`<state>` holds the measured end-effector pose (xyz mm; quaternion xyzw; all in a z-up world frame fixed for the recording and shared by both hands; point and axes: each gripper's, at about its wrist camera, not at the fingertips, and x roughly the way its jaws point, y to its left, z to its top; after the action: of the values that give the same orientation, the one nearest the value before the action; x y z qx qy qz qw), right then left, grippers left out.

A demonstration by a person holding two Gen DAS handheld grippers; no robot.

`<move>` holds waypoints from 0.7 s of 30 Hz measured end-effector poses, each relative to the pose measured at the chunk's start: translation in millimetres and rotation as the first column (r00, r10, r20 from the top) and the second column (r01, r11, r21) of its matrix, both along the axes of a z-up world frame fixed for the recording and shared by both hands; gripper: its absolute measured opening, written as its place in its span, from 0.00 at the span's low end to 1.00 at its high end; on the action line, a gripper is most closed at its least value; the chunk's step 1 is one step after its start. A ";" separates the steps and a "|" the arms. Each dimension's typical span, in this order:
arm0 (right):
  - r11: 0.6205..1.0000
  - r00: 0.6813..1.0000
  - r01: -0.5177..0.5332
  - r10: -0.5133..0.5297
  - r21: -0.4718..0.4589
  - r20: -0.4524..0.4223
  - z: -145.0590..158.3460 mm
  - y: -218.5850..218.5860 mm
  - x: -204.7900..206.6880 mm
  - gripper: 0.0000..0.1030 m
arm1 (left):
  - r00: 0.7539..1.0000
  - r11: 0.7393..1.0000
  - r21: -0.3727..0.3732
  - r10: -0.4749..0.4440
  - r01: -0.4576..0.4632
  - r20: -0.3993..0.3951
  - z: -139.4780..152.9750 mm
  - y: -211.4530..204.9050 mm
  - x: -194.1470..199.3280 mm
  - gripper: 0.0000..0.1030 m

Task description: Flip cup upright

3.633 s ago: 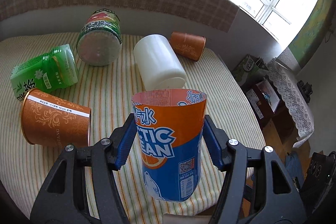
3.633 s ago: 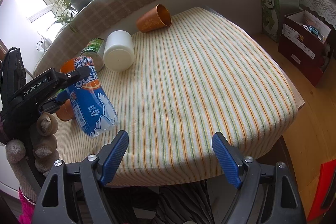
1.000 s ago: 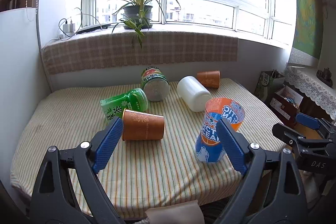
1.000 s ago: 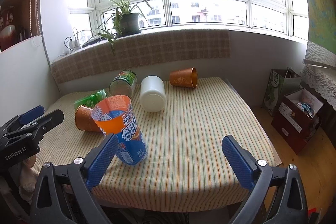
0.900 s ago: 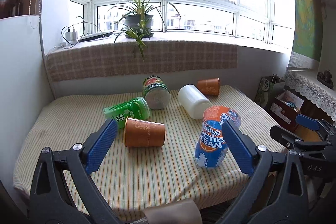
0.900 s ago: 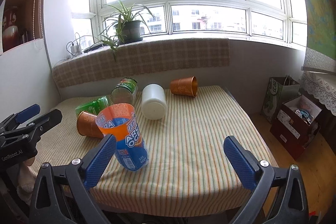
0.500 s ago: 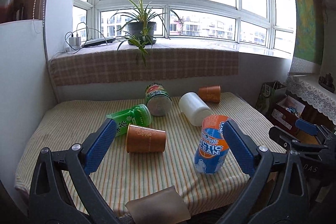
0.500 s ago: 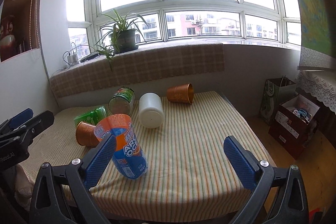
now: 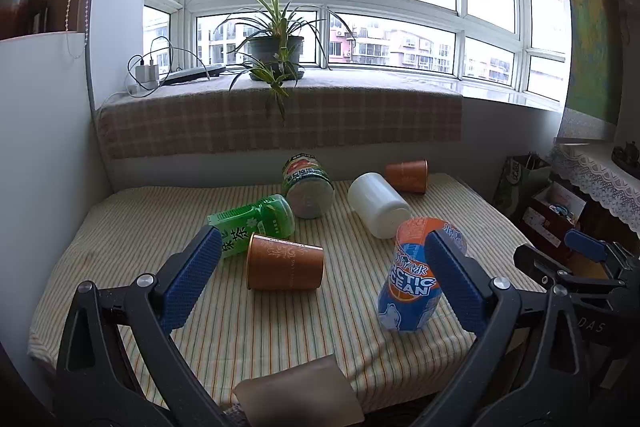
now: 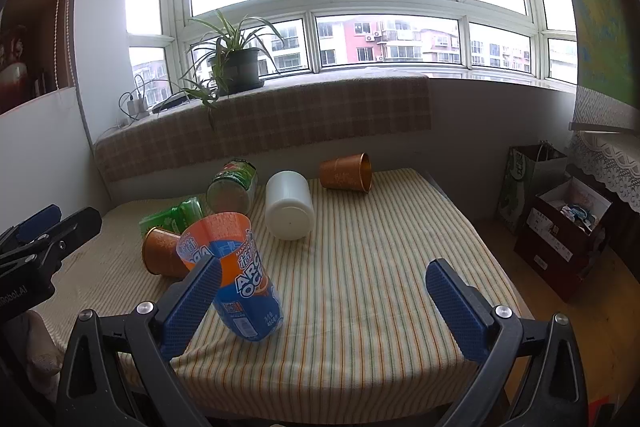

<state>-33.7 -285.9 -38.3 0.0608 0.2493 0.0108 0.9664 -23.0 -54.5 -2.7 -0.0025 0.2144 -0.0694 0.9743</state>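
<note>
The blue and orange Arctic Ocean cup (image 9: 416, 279) stands upright, open end up, near the front of the striped table; it also shows in the right wrist view (image 10: 236, 279). My left gripper (image 9: 320, 283) is open and empty, held back from the table's front edge. My right gripper (image 10: 324, 307) is open and empty, also back from the table. Each gripper shows at the edge of the other's view. An orange cup (image 9: 282, 263) lies on its side left of the standing cup. A second orange cup (image 9: 406, 175) lies on its side at the far right.
A white jar (image 9: 378, 205), a green tea bottle (image 9: 250, 223) and a green-labelled can (image 9: 306, 187) lie on their sides mid-table. The table (image 9: 120, 227) has a striped cloth. A potted plant (image 9: 274, 55) stands on the sill. Boxes and bags (image 10: 560, 219) stand on the floor at right.
My left gripper let go of the blue and orange cup, which now stands on the table. Both grippers have drawn back and risen, so the table looks farther away.
</note>
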 end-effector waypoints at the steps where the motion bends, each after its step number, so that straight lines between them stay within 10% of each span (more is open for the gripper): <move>1: 1.000 1.000 0.000 0.000 0.001 -0.002 -0.4 -0.1 0.3 1.00 | 1.000 1.000 -0.001 0.001 -0.001 -0.002 -0.5 0.3 0.7 1.00; 21: 1.000 0.999 -0.011 0.012 0.006 -0.032 -5.7 1.9 5.8 1.00 | 1.000 1.000 -0.004 0.007 -0.007 -0.011 -2.9 2.0 5.0 1.00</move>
<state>-27.9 -284.0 -44.0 0.0626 0.2651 0.0161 0.9620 -17.9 -52.5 -5.5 -0.0058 0.2198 -0.0666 0.9733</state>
